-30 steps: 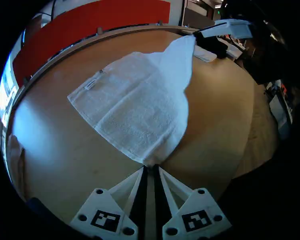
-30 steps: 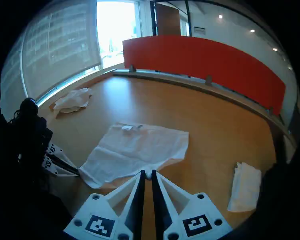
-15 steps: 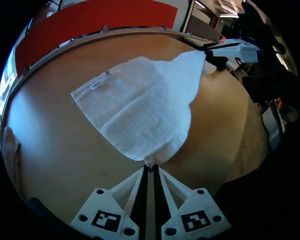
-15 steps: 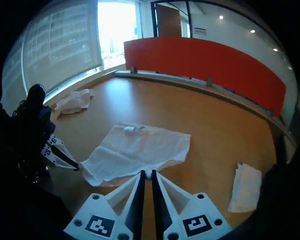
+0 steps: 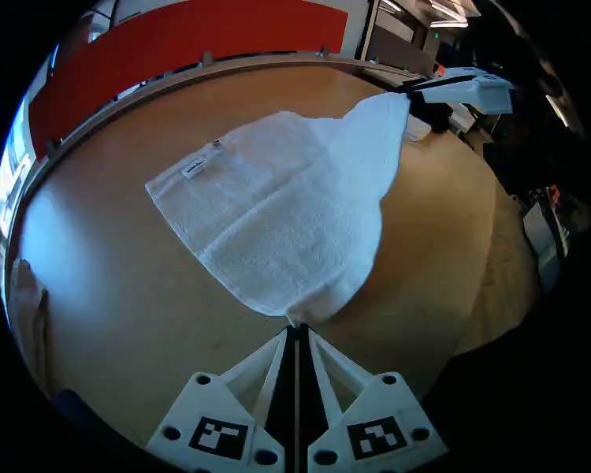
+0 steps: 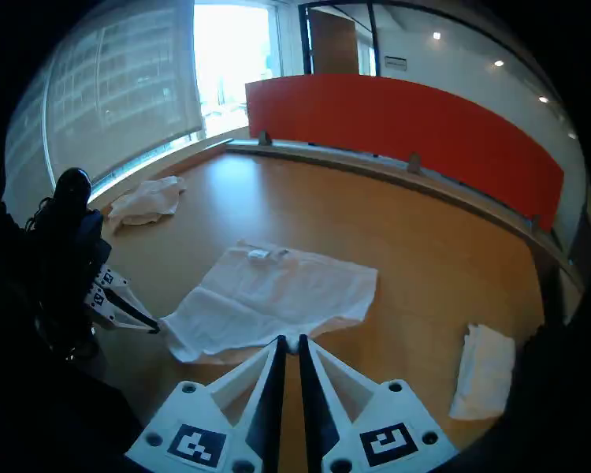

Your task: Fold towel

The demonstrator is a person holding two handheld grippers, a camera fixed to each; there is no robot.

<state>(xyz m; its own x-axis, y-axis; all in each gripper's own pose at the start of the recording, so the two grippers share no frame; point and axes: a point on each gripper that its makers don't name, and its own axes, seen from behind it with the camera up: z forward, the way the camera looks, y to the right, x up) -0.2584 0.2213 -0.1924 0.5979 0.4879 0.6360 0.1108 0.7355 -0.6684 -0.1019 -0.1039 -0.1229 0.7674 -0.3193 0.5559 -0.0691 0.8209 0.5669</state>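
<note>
On one table (image 6: 421, 236), two grippers (image 5: 297, 327) (image 6: 291, 339) pinch one towel (image 5: 288, 213) of three.

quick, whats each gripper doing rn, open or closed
Left gripper: closed, pinching a corner of the towel.
Right gripper: closed, pinching another towel corner.

- Office or meeting-room setting, not a home.
- Big rounded wooden table (image 6: 421, 236) with a red divider screen (image 6: 421, 126) mounted along its far edge.
- Tall window (image 6: 228, 63) with a roller blind (image 6: 122, 102) beside it.
- Recessed ceiling spotlights (image 6: 434, 33) and a dark-framed glass partition (image 6: 335, 39) behind.
</note>
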